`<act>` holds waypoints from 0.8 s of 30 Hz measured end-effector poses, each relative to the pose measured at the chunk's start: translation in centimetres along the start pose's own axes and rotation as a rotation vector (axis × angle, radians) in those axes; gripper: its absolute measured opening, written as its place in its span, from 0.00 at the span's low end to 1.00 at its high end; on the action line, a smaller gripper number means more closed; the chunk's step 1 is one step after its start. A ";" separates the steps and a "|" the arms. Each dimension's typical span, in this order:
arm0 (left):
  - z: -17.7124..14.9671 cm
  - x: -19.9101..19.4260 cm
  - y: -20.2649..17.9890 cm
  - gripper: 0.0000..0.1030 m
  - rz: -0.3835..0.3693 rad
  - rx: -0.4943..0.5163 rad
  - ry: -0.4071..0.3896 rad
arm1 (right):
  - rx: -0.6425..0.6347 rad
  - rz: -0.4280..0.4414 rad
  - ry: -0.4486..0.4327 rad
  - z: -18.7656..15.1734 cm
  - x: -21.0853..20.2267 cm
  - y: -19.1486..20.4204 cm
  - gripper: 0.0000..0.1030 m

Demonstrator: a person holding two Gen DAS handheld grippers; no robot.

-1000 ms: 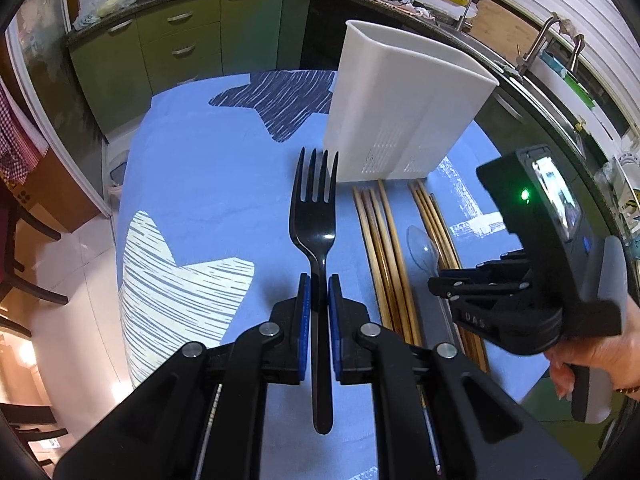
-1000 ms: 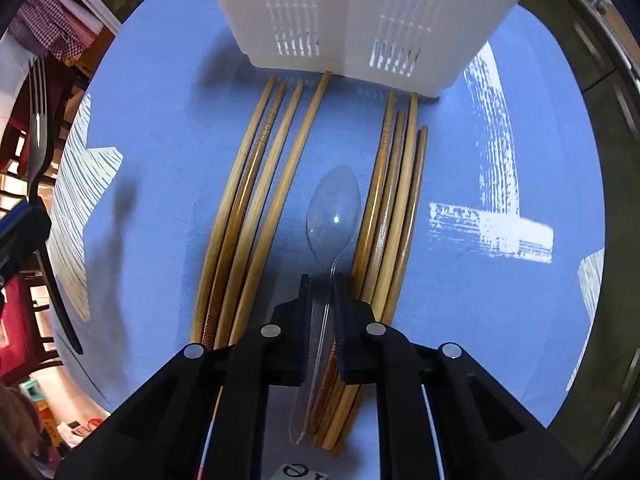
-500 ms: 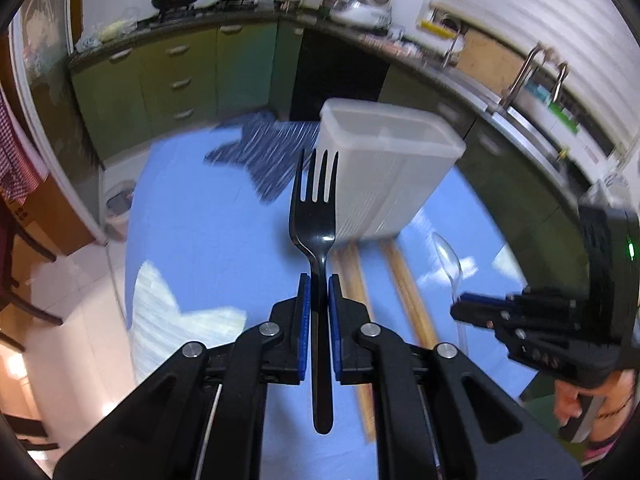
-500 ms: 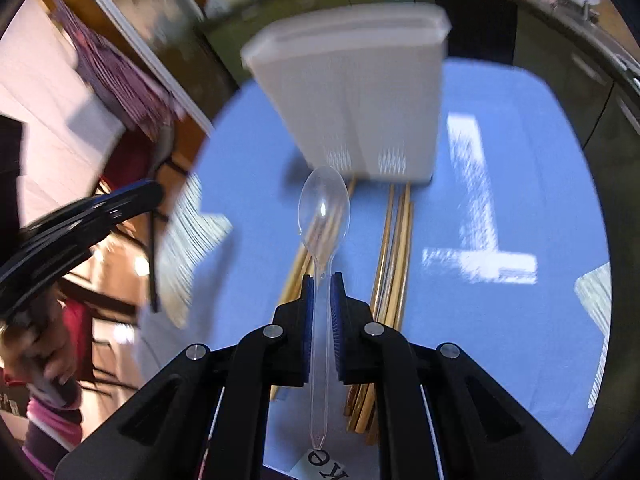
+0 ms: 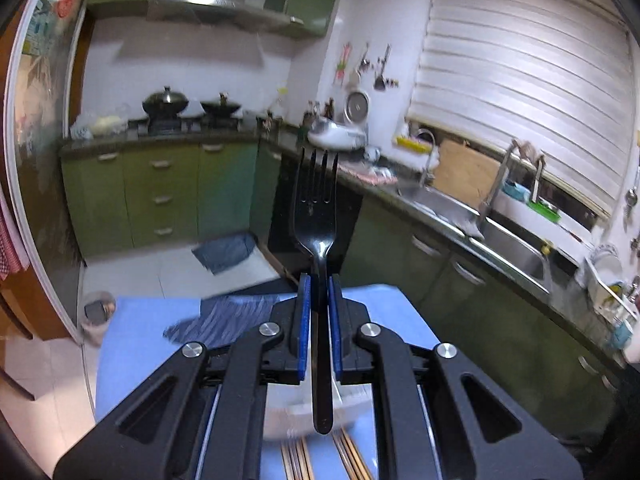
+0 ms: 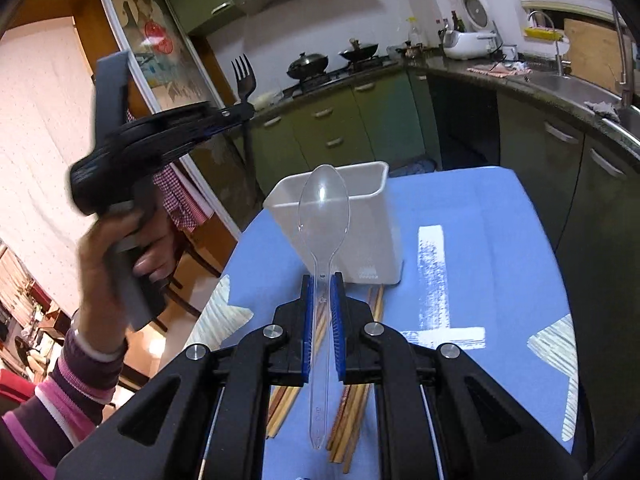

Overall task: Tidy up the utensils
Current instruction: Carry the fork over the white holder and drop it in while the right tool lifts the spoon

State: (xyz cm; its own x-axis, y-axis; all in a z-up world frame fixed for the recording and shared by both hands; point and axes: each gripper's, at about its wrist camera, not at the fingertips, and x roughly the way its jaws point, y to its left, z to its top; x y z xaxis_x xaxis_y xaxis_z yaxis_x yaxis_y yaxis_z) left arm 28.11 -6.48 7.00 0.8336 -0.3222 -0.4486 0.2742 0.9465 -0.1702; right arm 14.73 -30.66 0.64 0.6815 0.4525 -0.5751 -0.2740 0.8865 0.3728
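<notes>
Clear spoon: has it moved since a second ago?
Yes. The clear spoon has risen off the chopsticks, its bowl now before the white holder's rim.

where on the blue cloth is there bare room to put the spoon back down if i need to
The widest bare patch is on the blue cloth, right of the white holder and the chopsticks, around the white stripe marks. A narrower strip lies left of the holder toward the table edge. In front of the holder it is crowded: two chopstick bundles lie there, under the right claw.

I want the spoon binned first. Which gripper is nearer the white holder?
Right. The right gripper sits just before the white holder; the left gripper is raised off to its left.
</notes>
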 end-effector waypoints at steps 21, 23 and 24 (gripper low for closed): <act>-5.0 3.8 0.9 0.18 0.047 0.108 -0.010 | -0.049 -0.081 -0.181 4.2 -2.4 0.1 0.09; -4.9 3.3 1.1 0.26 0.045 0.111 -0.014 | -0.052 -0.107 -0.215 5.2 -2.3 0.1 0.09; -4.9 3.2 1.2 0.26 0.043 0.112 -0.016 | -0.048 -0.111 -0.228 5.7 -2.2 0.0 0.09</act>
State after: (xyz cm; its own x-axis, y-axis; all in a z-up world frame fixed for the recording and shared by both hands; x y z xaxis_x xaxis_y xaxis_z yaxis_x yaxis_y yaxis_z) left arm 28.71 -6.47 1.05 0.8529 -0.2819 -0.4393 0.2893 0.9558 -0.0516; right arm 17.09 -32.19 6.07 0.8431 0.3234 -0.4296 -0.2168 0.9356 0.2788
